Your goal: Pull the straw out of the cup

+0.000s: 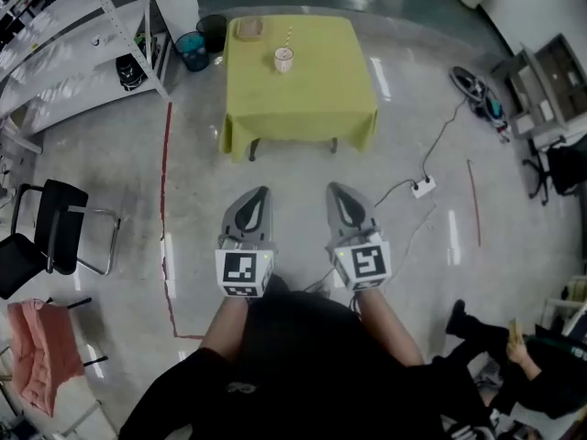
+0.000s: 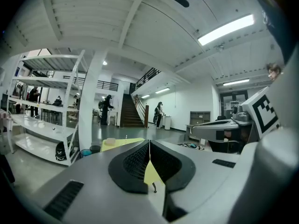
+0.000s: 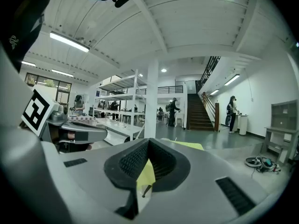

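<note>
A small white cup (image 1: 283, 60) with a striped straw (image 1: 290, 38) standing in it sits on a table with a yellow cloth (image 1: 321, 85), far ahead of me. My left gripper (image 1: 258, 194) and right gripper (image 1: 338, 192) hover side by side over the floor, well short of the table, both shut with nothing between the jaws. In the left gripper view the jaws of the left gripper (image 2: 149, 143) meet along a line, with the yellow cloth (image 2: 122, 143) beyond. The right gripper (image 3: 148, 143) looks the same in its own view.
A shallow tray (image 1: 249, 30) lies at the table's far left corner. Two bins (image 1: 193, 50) stand left of the table by white shelving (image 1: 64, 53). A black chair (image 1: 50, 236) is at my left. A power strip (image 1: 423, 187) with cable lies on the floor at right.
</note>
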